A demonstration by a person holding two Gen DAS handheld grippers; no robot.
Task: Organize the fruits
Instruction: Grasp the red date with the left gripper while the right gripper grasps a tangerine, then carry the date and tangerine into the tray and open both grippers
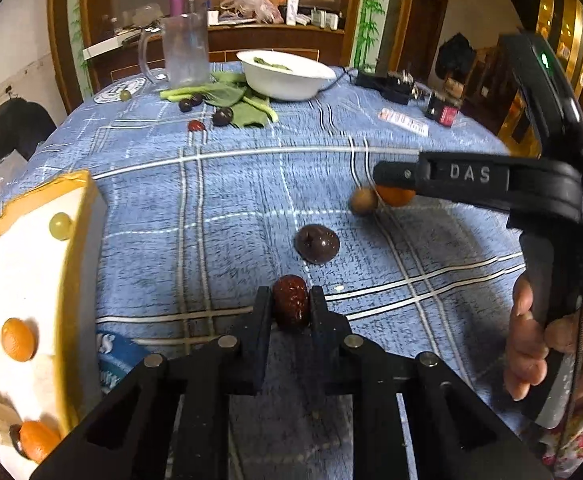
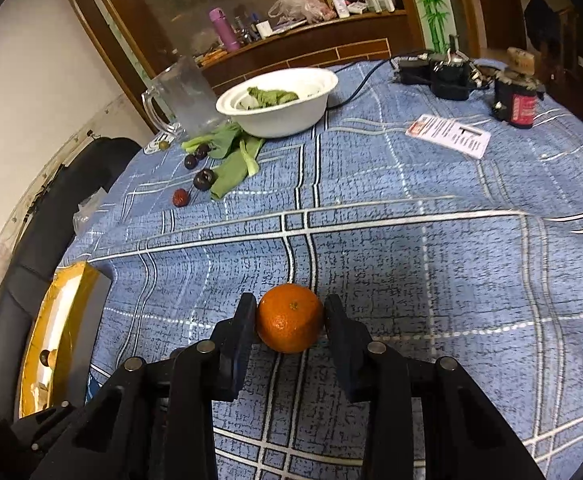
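Clamped between the pads of the left gripper (image 1: pixel 291 306) is a red date (image 1: pixel 290 306), low over the blue plaid cloth (image 1: pixel 219 200). This grip is seen only in the left wrist view. Just beyond the date, a dark plum (image 1: pixel 317 243) lies on the cloth, with a small tan fruit (image 1: pixel 363 201) farther on.

The same view catches the right gripper from the side: its finger (image 1: pixel 395 174) partly covers an orange (image 1: pixel 394 195), and a hand (image 1: pixel 539 344) is wrapped on the handle. Whether the pads press there cannot be told from this angle.

The right wrist view settles it: the orange (image 2: pixel 290 318) sits between the pads of the right gripper (image 2: pixel 290 320), both pads touching its sides, the fruit resting on the cloth (image 2: pixel 411 248). The date and plum are not shown there.

A white tray (image 1: pixel 31 280) with a yellow rim is at the left. Its contents are visible only from the left wrist: a green grape (image 1: pixel 60 225), two oranges, a dark fruit. From the right wrist only its rim (image 2: pixel 63 320) is seen edge-on.

Far side, both views: a white bowl (image 2: pixel 279 100) with greens, a glass mug (image 2: pixel 183 92), loose leaves (image 2: pixel 231 160), several dark plums (image 2: pixel 204 179) and another red date (image 2: pixel 180 197). A paper card (image 2: pixel 447 134) is clearer from the right wrist.
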